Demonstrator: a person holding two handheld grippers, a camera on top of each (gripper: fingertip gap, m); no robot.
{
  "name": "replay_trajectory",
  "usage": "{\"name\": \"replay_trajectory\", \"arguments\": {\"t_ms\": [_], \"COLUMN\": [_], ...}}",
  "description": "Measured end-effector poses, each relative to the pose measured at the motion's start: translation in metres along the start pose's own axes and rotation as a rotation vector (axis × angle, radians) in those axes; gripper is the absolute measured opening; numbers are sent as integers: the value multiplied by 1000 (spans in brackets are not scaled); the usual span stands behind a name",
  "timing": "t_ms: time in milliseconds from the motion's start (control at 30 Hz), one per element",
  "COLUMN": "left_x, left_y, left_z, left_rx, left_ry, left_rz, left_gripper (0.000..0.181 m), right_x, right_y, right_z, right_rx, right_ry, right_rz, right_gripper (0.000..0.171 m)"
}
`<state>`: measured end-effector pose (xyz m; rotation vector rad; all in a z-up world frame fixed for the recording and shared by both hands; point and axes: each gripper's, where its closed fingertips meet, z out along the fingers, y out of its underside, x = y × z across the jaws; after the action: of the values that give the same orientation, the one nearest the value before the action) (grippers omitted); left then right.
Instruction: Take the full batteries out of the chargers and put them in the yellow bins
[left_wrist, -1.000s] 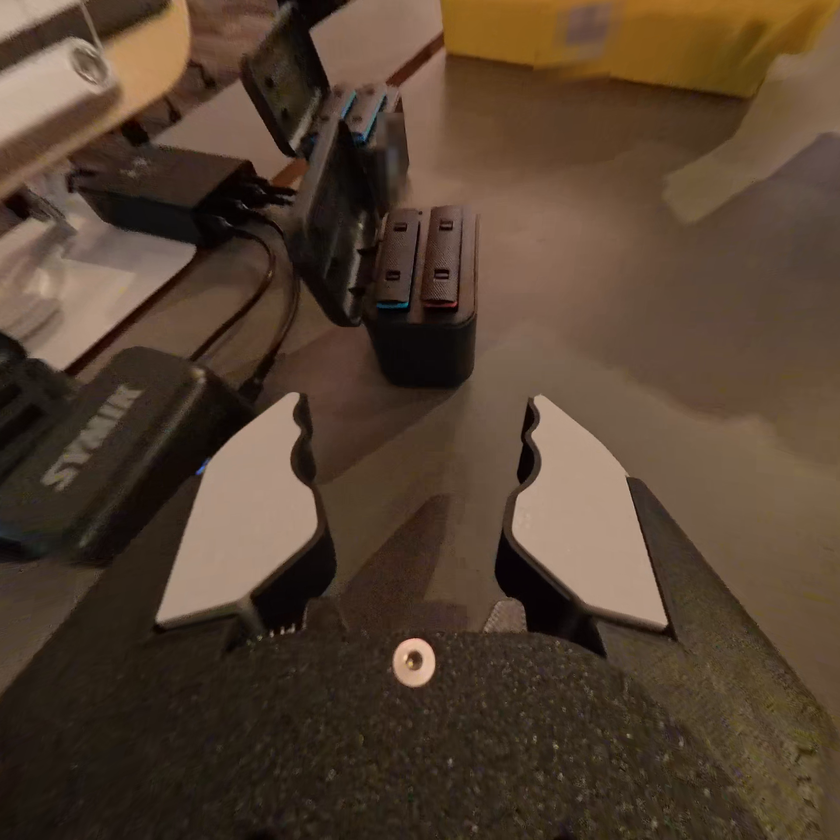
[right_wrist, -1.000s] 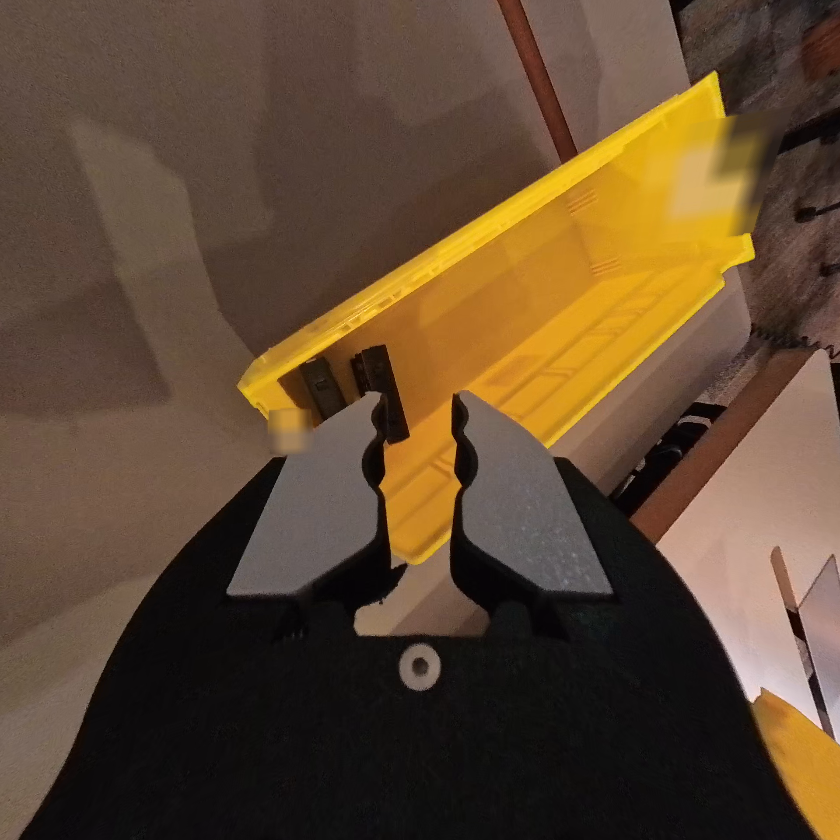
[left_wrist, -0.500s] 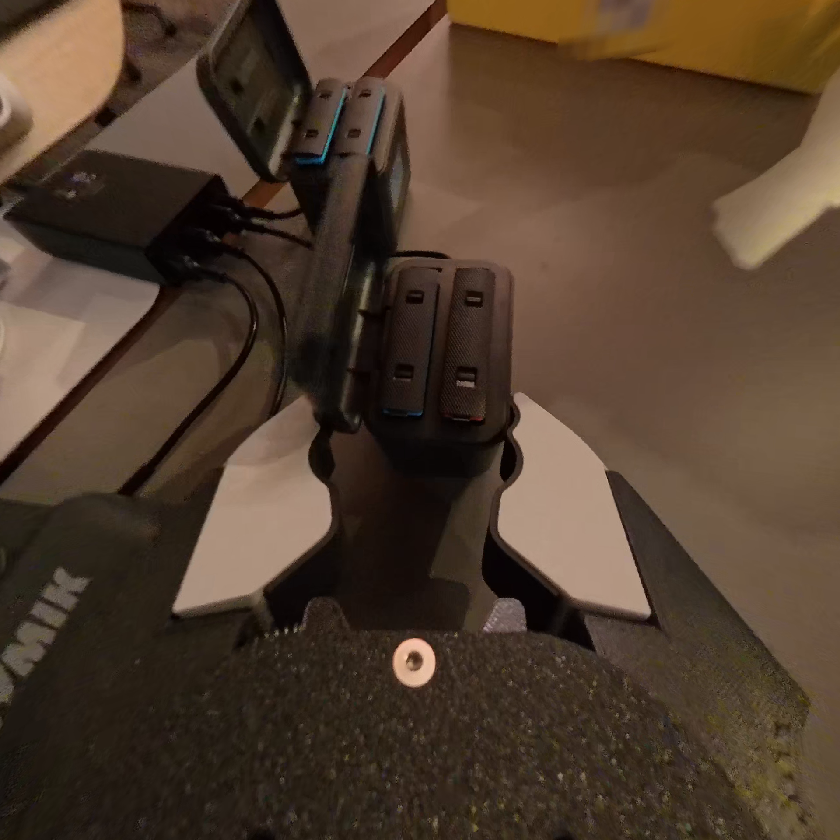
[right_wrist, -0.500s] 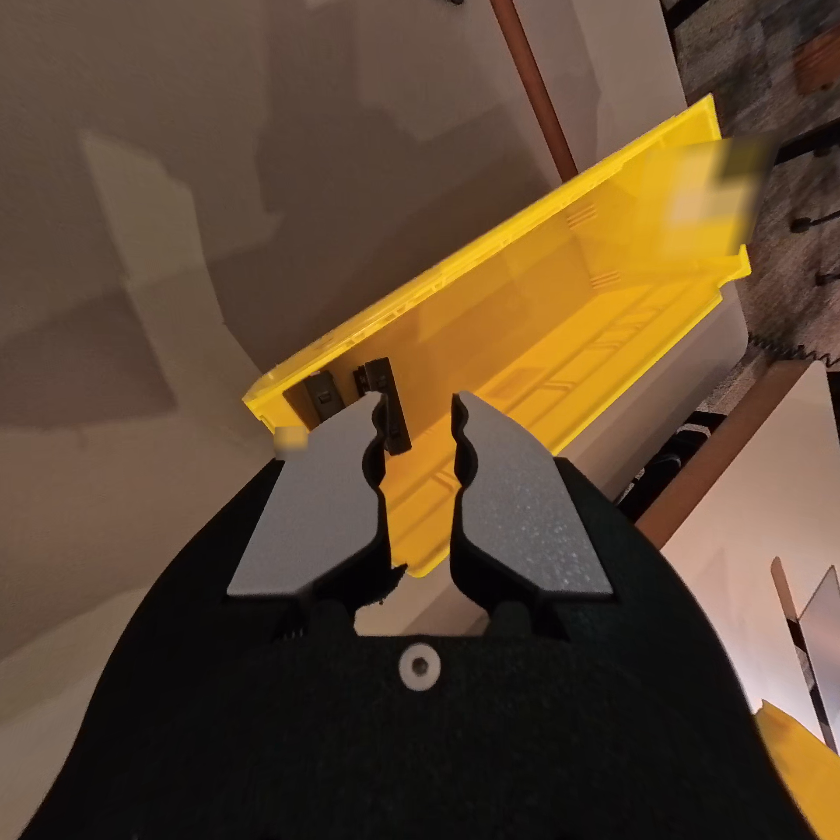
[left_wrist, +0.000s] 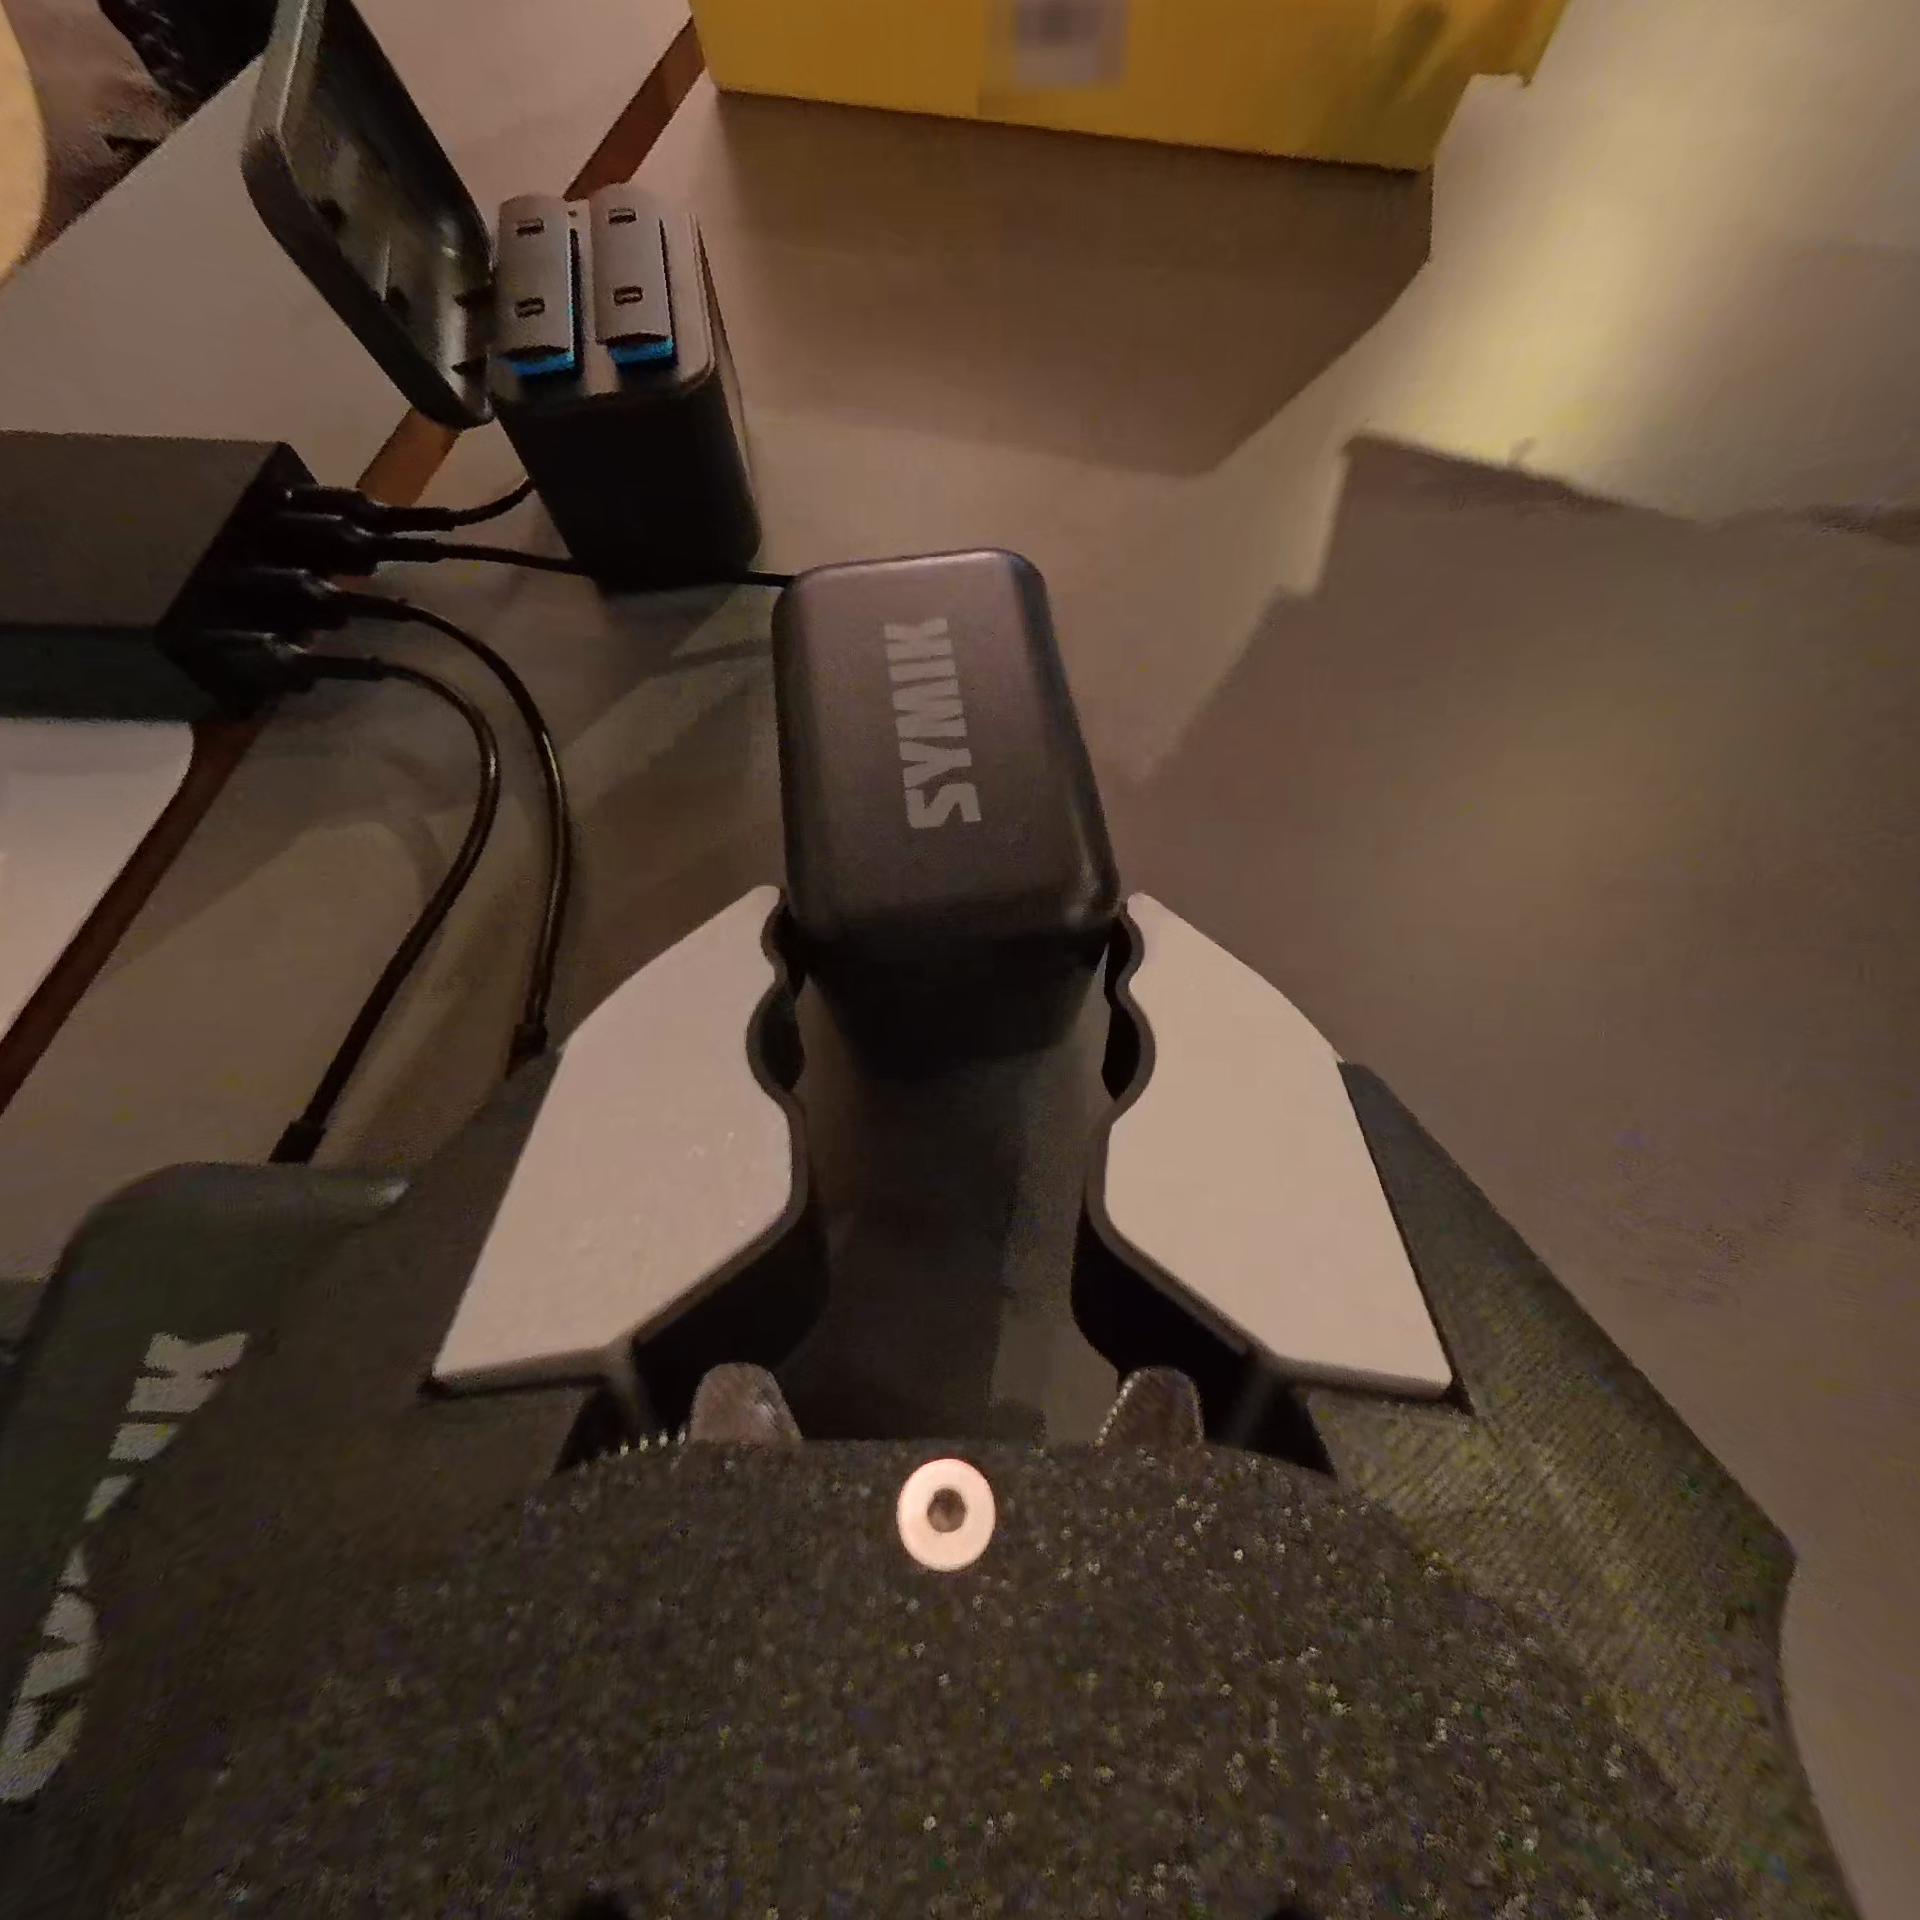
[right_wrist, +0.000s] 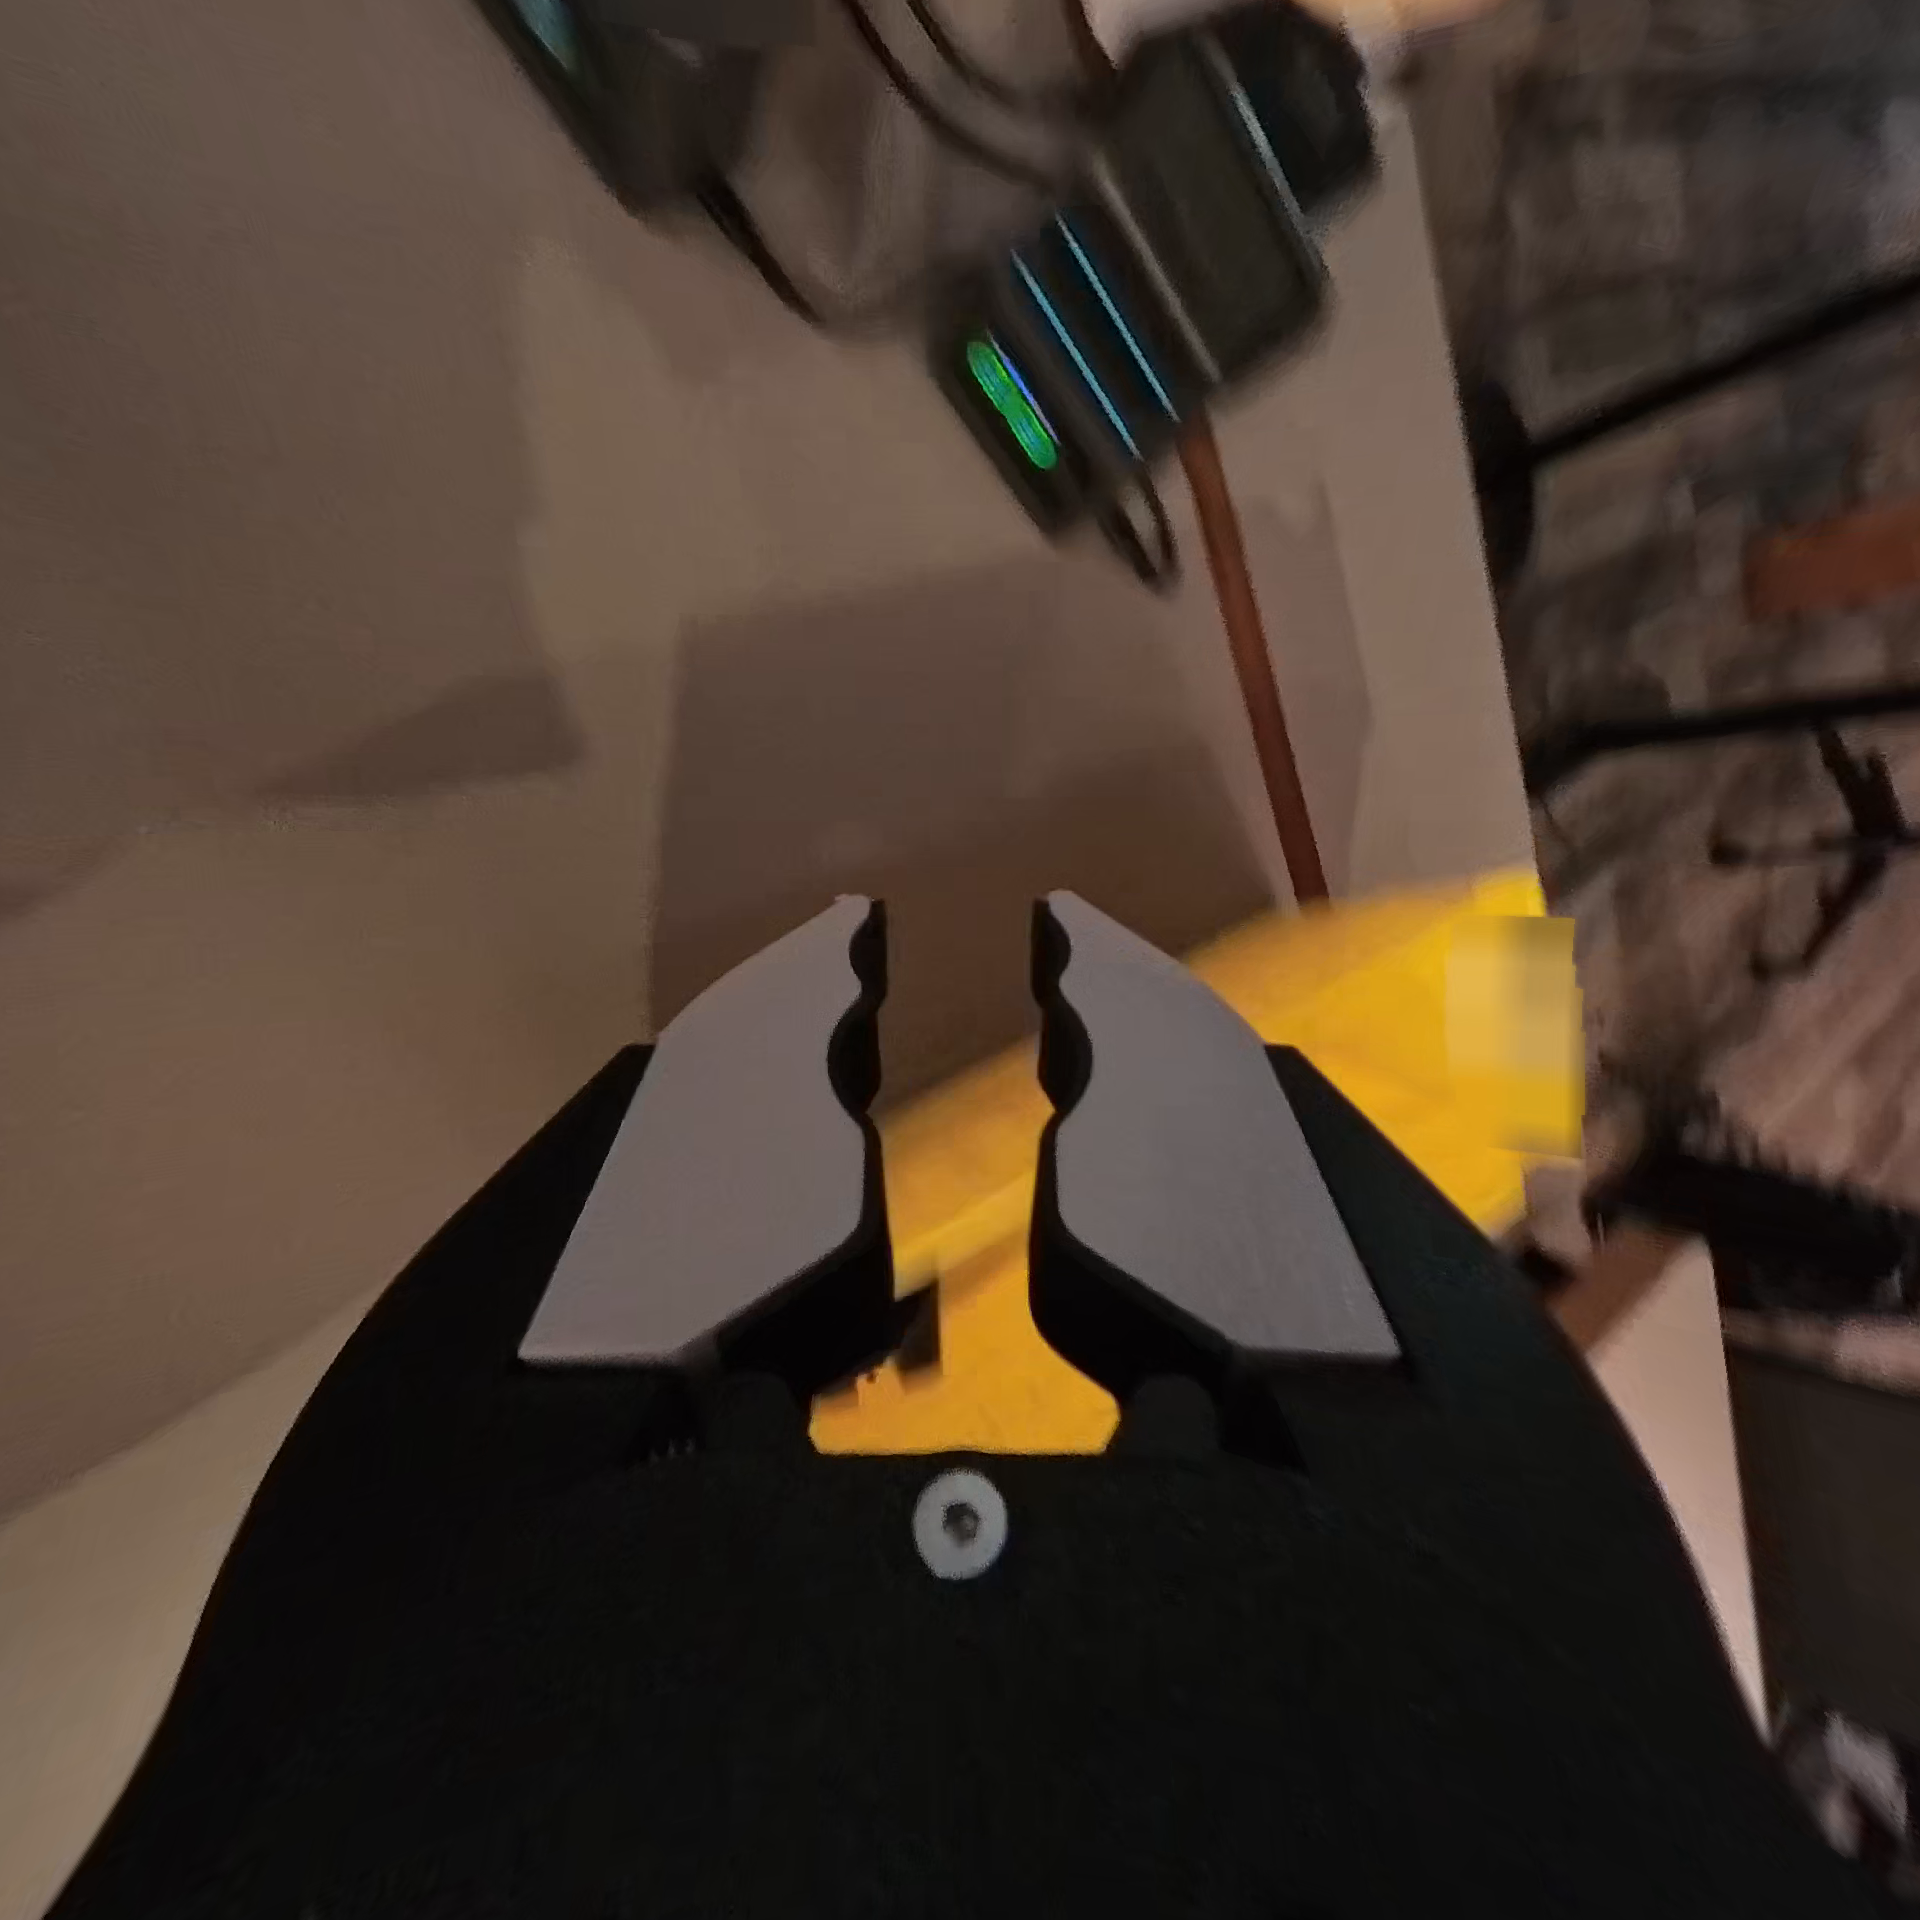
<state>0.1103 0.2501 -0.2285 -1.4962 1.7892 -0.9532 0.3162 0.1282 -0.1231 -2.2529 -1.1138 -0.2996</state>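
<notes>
Squeezing a closed black charger (left_wrist: 940, 769) on the table (left_wrist: 1507, 831), the left gripper (left_wrist: 951, 935) holds tight, while the right gripper (right_wrist: 956, 925) hangs a little open, holding nothing, over the yellow bin (right_wrist: 1351, 997).

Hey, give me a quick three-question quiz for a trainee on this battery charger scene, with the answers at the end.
1. True or false: the far charger has its lid shut.
2. What do the left gripper jaws close on? A) a cable B) the closed black charger C) a loose battery
3. Fill in: the right gripper, with the yellow bin behind its jaws, holds ____.
Key: 1 false, its lid stands open and two blue-ended batteries show. 2 B. 3 nothing.
</notes>
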Motion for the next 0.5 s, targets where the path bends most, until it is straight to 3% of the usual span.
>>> {"name": "replay_trajectory", "arguments": {"t_ms": [33,300,500], "left_x": [0,3,11], "left_y": [0,0,1], "left_z": [0,-1,-1], "left_rx": [0,14,21], "left_ry": [2,45,128], "left_rz": [-2,11,52], "left_gripper": [56,56,53], "right_x": [-7,-48,-67], "right_y": [-13,-110,-147], "right_z": [7,76,125], "right_rx": [11,107,105], "right_ry": [-23,-91,-187], "right_rz": [-28,-288,-373], "right_gripper": [26,31,57]}}
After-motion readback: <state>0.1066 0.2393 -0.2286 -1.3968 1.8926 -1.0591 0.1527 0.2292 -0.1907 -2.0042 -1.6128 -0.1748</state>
